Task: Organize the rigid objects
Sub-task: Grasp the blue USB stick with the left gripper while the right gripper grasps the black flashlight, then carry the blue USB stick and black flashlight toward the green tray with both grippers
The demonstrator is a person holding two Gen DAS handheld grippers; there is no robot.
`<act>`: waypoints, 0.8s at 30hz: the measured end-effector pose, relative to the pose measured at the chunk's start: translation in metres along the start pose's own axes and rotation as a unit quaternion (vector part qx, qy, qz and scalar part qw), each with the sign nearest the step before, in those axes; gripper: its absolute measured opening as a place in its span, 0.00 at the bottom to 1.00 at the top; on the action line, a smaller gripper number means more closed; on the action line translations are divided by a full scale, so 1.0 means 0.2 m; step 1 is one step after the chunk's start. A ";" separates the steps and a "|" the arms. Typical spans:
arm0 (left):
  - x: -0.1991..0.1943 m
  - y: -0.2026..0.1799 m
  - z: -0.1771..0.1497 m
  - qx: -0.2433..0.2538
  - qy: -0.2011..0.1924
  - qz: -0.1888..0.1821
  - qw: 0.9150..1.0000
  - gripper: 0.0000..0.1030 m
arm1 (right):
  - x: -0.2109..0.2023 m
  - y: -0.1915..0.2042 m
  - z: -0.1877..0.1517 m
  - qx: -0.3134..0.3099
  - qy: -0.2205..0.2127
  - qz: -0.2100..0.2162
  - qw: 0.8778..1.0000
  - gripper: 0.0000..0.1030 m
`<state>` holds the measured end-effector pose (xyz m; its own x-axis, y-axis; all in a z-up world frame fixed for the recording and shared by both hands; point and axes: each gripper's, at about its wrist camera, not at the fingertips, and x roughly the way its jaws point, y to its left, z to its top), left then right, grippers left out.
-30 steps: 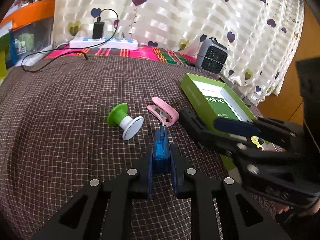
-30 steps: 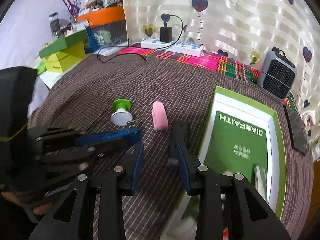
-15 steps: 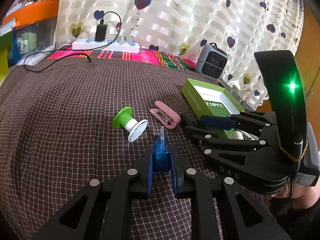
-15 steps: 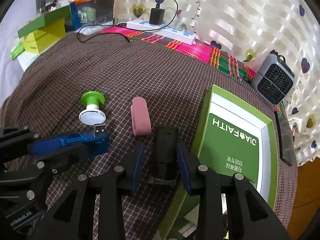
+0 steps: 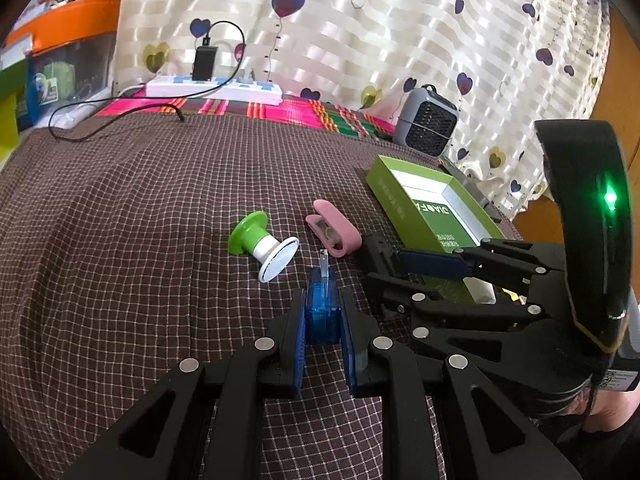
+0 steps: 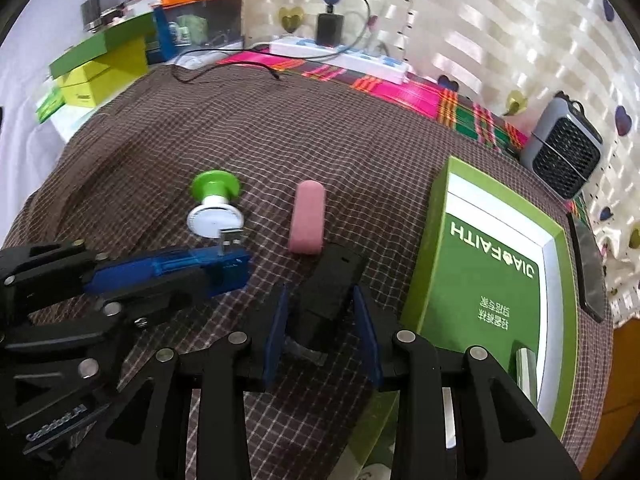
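Free room on the left and far part of the table, crowded middle and right edge

The brown checked tablecloth (image 6: pixel 132 168) lies bare over the left half and toward the far edge, so a gripper can pass there. In the middle three things stand close together: the green and white spool (image 6: pixel 215 206), the pink case (image 6: pixel 307 218) and the black block (image 6: pixel 334 280); only narrow gaps separate them. The green box (image 6: pixel 494 276) blocks the right edge, with the grey fan heater (image 6: pixel 564 156) behind it at the far right corner. At the far edge the white power strip (image 5: pixel 214 87) with its black cable (image 5: pixel 100 118) takes room.
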<state>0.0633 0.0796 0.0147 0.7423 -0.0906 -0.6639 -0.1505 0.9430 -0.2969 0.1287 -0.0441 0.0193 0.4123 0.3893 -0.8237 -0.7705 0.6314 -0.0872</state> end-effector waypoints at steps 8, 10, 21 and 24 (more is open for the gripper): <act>0.02 0.00 0.00 0.002 0.005 0.001 1.000 0.15 | 0.00 0.01 -0.03 0.005 -0.012 0.009 1.000 0.29; 0.02 0.00 0.00 0.002 0.004 0.000 1.000 0.15 | -0.02 0.01 -0.04 0.010 -0.017 0.012 1.000 0.29; 0.00 -0.02 0.00 0.011 -0.009 -0.016 1.000 0.15 | -0.14 -0.01 -0.10 0.037 -0.055 0.038 0.997 0.29; 0.00 -0.03 0.00 0.012 -0.011 -0.020 1.000 0.15 | -0.17 -0.02 -0.12 0.043 -0.064 0.041 0.996 0.29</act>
<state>0.0635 0.0735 0.0167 0.7615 -0.1218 -0.6366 -0.1043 0.9464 -0.3057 0.1048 -0.0762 0.0343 0.4131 0.5205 -0.7473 -0.7615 0.6475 0.0300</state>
